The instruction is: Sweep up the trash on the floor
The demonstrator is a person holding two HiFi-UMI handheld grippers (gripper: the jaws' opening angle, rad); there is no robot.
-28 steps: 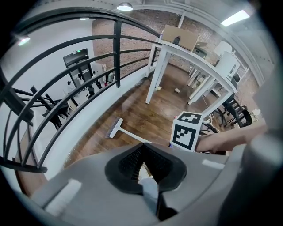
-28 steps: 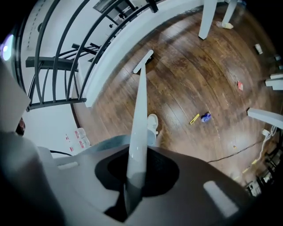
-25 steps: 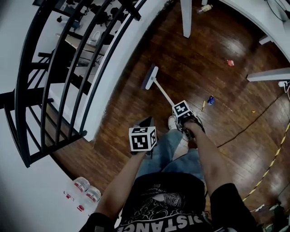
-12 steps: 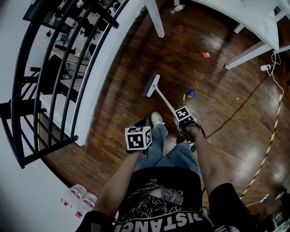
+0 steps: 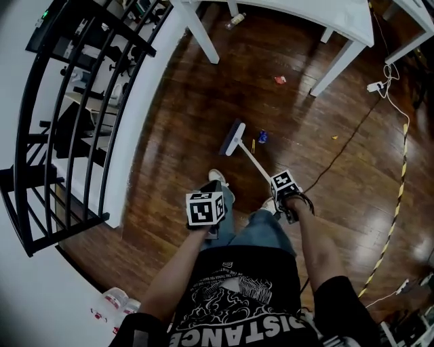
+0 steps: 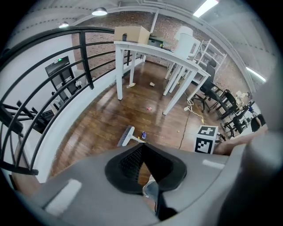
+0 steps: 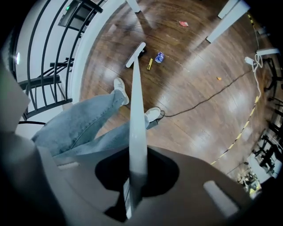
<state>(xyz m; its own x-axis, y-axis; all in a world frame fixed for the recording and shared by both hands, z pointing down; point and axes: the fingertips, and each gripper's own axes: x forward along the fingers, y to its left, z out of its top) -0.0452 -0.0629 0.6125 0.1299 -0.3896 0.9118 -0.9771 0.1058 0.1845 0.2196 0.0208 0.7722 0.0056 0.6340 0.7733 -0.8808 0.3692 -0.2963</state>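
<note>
My right gripper (image 5: 285, 194) is shut on the white handle of a broom (image 5: 232, 138), seen as a long broom (image 7: 136, 101) in the right gripper view. Its head rests on the dark wood floor just left of a blue wrapper (image 5: 262, 137) and a yellow scrap (image 5: 253, 144). A red scrap (image 5: 280, 80) lies farther off by a table leg, and a tiny orange bit (image 5: 334, 137) to the right. My left gripper (image 5: 213, 184) hangs over the person's left leg, shut on a dark dustpan; its jaws (image 6: 143, 152) hide most of the pan.
A white table (image 5: 339, 20) stands ahead with a bottle (image 5: 234, 20) by its legs. A black railing (image 5: 81, 115) and white kerb run along the left. A black cable (image 5: 352, 139) and yellow-black cord (image 5: 400, 183) cross the floor on the right. Bottles (image 5: 112, 301) stand behind.
The person has stepped forward. The broom in my right gripper has travelled with them, and its head now lies close beside the blue wrapper. The left gripper kept its hold.
</note>
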